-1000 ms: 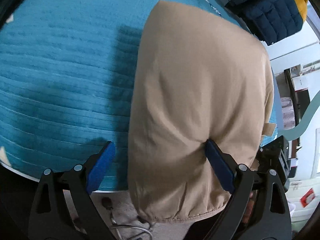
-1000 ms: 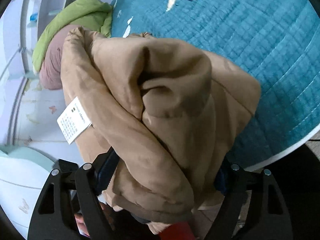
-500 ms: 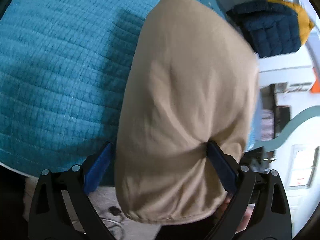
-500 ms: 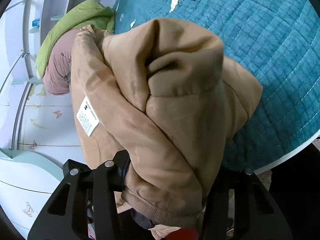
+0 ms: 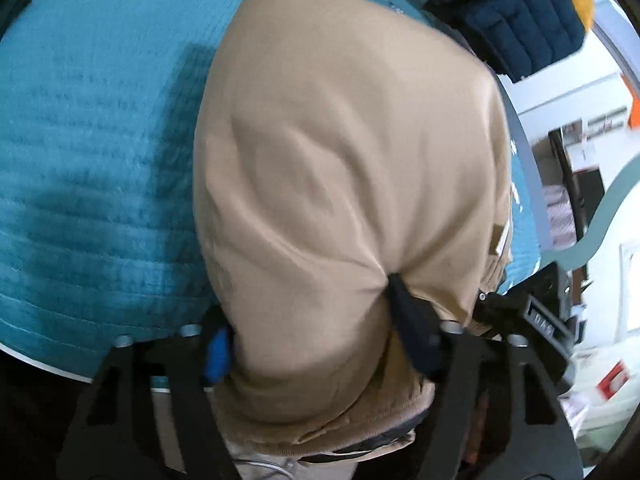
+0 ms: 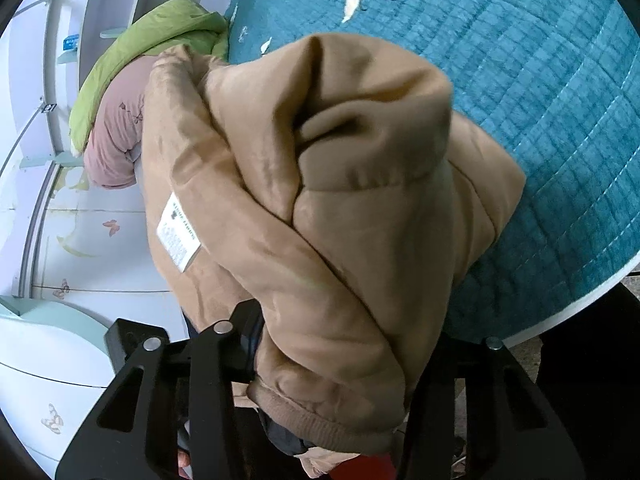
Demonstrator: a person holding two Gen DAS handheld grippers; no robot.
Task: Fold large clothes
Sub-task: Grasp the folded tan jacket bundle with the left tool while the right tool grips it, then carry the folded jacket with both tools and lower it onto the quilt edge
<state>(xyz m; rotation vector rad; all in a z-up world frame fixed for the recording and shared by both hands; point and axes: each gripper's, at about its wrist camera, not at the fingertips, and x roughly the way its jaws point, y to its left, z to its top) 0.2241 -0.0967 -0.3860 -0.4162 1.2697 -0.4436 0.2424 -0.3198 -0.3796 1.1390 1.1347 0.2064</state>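
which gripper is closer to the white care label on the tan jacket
Right. The care label hangs just ahead of the right gripper, on its left. From the left gripper it shows only as a sliver at the tan jacket's far right edge.

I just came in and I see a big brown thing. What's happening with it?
A person is folding a tan jacket, holding it with both tools. The left tool and the right tool each grip a bunch of its fabric near the edge of the bed with the teal quilt. Other jackets are piled at the bed's far edges.
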